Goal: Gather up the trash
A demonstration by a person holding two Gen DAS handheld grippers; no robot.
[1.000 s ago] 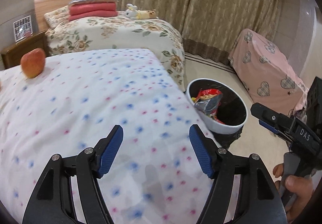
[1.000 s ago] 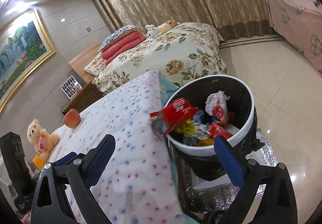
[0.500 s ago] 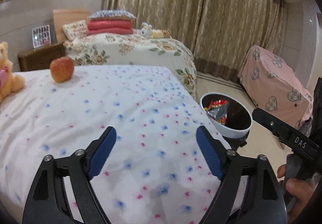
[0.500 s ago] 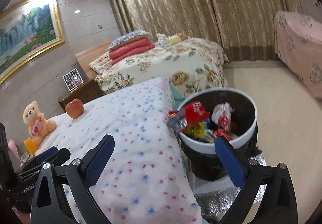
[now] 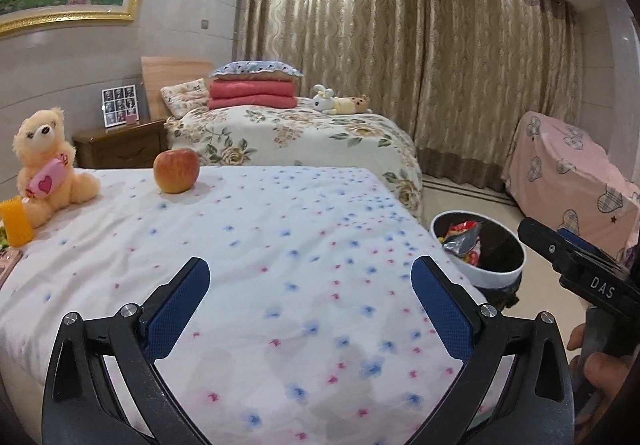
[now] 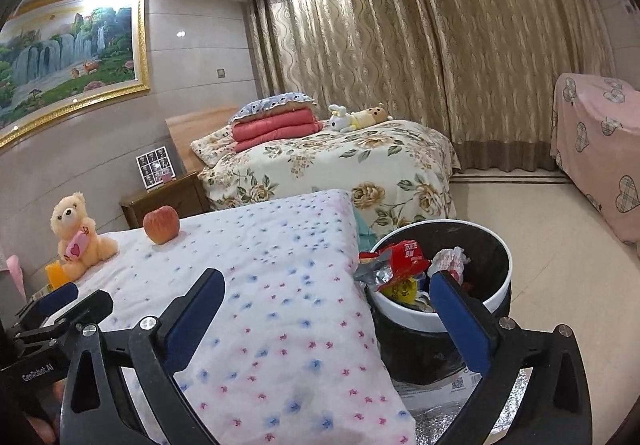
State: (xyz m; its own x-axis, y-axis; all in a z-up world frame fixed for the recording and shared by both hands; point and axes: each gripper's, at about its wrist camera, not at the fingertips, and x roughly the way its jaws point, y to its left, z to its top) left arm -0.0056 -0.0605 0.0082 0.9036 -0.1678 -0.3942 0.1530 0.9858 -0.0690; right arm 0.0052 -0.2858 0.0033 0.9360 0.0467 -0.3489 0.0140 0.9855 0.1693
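Trash bin [image 6: 496, 293]: we see a round bin, white rim over a black liner, standing upright on the floor just beside the near bed's right edge, its mouth facing up.
Trash [image 6: 404, 261]: we count a red wrapper leaning over the rim on the bed's side, silver foil showing, its long axis roughly level along the rim; yellow packets and crumpled white paper lie beside it.
Left tongs [image 5: 310, 307]: we see them wide open over the bed's near edge, gripping nothing.
Right tongs [image 6: 326, 321]: spread wide, nothing between them; one finger overlaps the bin's rim in our view.
Near bed [image 5: 280, 229]: white cover with blue and pink flecks; an apple [image 5: 176, 169] near the far edge, a teddy bear [image 5: 44, 165] at the far left corner.
Room: we see tan curtains [image 5: 400, 45], a floral bed [image 5: 304, 133] and a gold-framed painting [image 6: 68, 49].
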